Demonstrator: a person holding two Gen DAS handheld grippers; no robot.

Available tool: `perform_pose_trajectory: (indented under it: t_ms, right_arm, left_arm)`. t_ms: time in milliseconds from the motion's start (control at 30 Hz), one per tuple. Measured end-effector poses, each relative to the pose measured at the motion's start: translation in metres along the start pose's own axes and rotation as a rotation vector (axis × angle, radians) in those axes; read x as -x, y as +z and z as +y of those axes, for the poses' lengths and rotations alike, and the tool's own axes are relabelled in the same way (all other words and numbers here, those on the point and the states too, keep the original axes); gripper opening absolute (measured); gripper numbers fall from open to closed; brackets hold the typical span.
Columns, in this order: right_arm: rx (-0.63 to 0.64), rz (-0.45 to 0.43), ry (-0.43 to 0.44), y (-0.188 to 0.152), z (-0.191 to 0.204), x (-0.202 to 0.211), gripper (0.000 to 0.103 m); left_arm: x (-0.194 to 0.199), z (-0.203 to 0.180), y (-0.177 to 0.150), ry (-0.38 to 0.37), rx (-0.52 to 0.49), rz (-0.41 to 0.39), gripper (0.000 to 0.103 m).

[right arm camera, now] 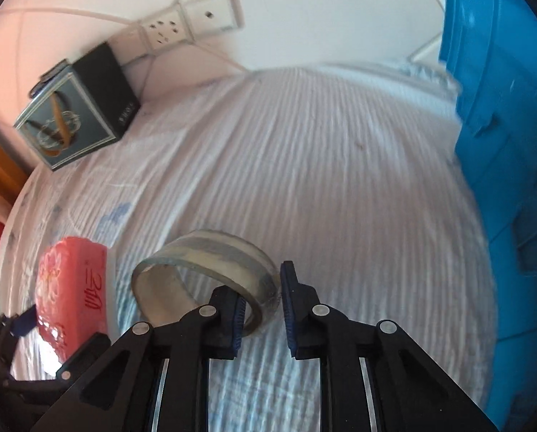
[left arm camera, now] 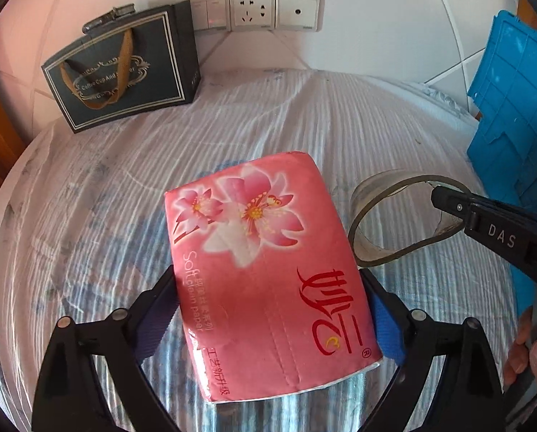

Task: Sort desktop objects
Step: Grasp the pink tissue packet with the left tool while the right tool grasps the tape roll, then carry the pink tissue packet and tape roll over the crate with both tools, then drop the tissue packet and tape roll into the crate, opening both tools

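My left gripper (left arm camera: 268,309) is shut on a pink tissue pack (left arm camera: 264,262) printed with flowers, its blue pads against both long sides, above the striped cloth. The pack also shows in the right wrist view (right arm camera: 70,288). A roll of clear tape (right arm camera: 203,280) stands tilted on the cloth just right of the pack. My right gripper (right arm camera: 263,306) straddles the tape's near wall, one finger inside the ring and one outside, with a small gap left. The right gripper also shows in the left wrist view (left arm camera: 448,201) at the tape (left arm camera: 383,216).
A blue plastic crate (left arm camera: 509,115) stands at the right edge, also in the right wrist view (right arm camera: 502,144). A dark gift box (left arm camera: 124,68) with a gold ribbon handle sits at the back left against the tiled wall, below wall sockets (left arm camera: 254,10).
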State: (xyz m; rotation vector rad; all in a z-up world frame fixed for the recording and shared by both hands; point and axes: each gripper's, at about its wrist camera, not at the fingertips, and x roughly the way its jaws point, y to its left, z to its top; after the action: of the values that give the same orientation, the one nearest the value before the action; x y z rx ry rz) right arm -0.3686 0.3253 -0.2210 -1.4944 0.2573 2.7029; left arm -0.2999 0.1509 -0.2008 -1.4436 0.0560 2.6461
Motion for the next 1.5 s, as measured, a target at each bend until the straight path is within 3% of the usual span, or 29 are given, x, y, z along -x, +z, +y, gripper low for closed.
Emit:
perform_pose_trajectory:
  t_ms: [267, 533, 767, 900, 1033, 1233, 1367, 1500]
  right_arm:
    - [0.063, -0.188, -0.010, 0.002, 0.030, 0.099, 0.018]
    - [0.055, -0.449, -0.065, -0.007, 0.030, 0.259, 0.018]
    - [-0.006, -0.654, -0.147, -0.037, -0.007, 0.394, 0.018]
    - [-0.038, -0.721, -0.260, -0.042, -0.049, 0.447, 0.018]
    - [-0.075, -0.726, -0.355, -0.029, -0.106, 0.485, 0.018]
    - [-0.135, -0.653, -0.436, 0.005, -0.200, 0.493, 0.018]
    - [-0.178, -0.595, -0.444, 0.016, -0.249, 0.480, 0.018]
    - [-0.204, -0.565, -0.434, 0.019, -0.275, 0.470, 0.019]
  left_arm:
    - [0.093, -0.001, 0.002, -0.022, -0.013, -0.166, 0.094]
    - [0.213, -0.036, 0.002, -0.132, -0.094, -0.389, 0.095]
    - [0.299, -0.100, 0.009, -0.285, -0.205, -0.523, 0.095]
    - [0.335, -0.155, 0.020, -0.375, -0.270, -0.563, 0.095]
    - [0.353, -0.229, 0.039, -0.433, -0.338, -0.537, 0.095]
    - [0.345, -0.331, 0.074, -0.412, -0.397, -0.457, 0.095]
    - [0.331, -0.373, 0.085, -0.351, -0.433, -0.413, 0.096]
    - [0.325, -0.389, 0.085, -0.329, -0.447, -0.403, 0.096]
